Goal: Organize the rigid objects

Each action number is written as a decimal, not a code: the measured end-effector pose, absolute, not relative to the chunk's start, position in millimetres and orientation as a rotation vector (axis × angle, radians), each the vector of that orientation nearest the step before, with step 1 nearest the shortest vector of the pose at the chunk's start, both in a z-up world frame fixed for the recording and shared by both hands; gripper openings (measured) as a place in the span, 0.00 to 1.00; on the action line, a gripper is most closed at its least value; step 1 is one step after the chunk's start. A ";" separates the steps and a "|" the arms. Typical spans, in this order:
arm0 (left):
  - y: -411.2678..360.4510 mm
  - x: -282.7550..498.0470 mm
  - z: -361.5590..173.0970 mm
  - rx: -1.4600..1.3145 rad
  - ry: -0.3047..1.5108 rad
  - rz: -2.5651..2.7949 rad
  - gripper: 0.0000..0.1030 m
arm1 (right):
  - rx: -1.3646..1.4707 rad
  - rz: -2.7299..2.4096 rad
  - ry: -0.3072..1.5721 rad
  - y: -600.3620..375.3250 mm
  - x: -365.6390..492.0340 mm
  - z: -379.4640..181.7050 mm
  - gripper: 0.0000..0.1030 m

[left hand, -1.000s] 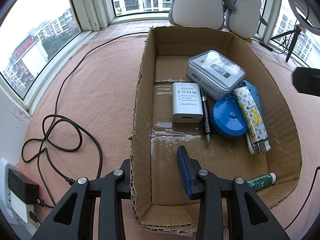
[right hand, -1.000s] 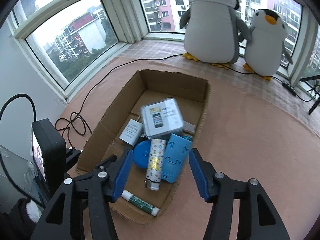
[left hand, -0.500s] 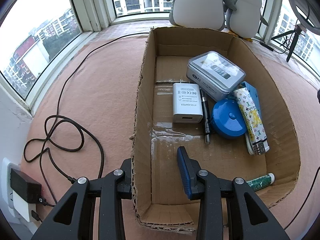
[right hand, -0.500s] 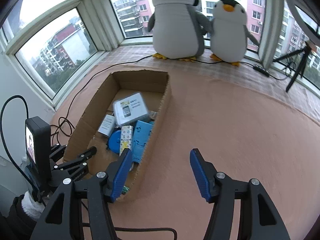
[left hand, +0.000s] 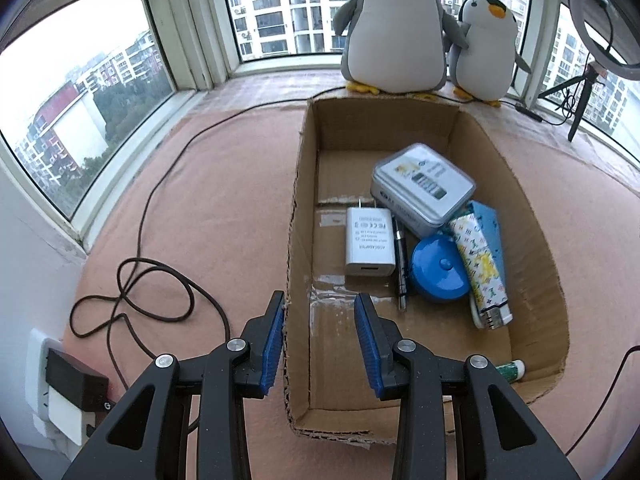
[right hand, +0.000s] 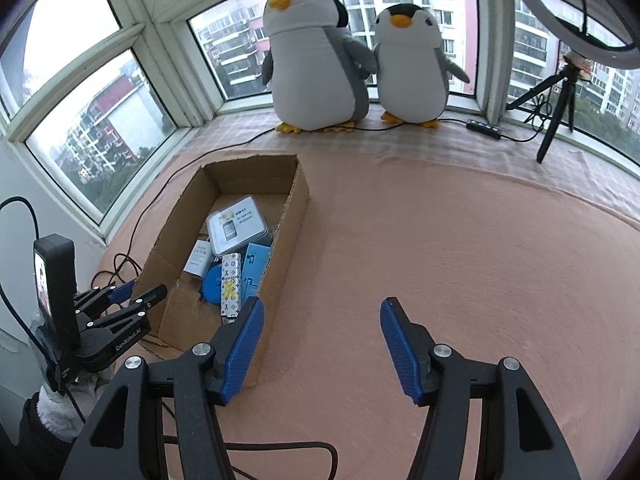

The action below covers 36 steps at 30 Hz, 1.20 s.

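Straddling the near left wall of the cardboard box (left hand: 536, 240), the left gripper (left hand: 320, 340) is parted, gripping nothing. The right gripper (right hand: 322, 344) hovers wide apart over the pink mat (right hand: 460, 240), empty.

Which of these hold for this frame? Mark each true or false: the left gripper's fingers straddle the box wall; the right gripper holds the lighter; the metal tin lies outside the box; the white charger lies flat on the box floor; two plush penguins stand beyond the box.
1. The left gripper has its fingers on either side of the cardboard box wall. True.
2. The right gripper holds the patterned lighter. False: it is open and empty, over the bare pink surface beside the box.
3. The metal tin lies outside the box. False: it is inside, toward the far end.
4. The white charger lies flat on the box floor. True.
5. Two plush penguins stand beyond the box. True.
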<state>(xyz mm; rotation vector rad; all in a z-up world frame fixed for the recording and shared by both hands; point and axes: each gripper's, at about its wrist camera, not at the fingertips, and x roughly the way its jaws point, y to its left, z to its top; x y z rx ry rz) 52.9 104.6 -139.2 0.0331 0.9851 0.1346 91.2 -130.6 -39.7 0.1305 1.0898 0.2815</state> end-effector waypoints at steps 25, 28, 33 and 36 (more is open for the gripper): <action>42.1 8.5 -24.5 0.063 0.742 0.047 0.66 | 0.131 0.238 0.914 -140.0 53.6 20.5 0.72; 38.7 2.2 -11.5 0.058 0.710 0.046 0.76 | 0.126 0.233 0.890 -140.1 48.8 27.5 0.75; 36.3 -5.4 3.1 0.055 0.672 0.061 0.89 | 0.112 0.208 0.859 -139.7 41.6 35.3 0.80; 35.3 -7.9 8.0 0.056 0.659 0.062 0.92 | 0.104 0.194 0.845 -140.8 38.0 37.6 0.81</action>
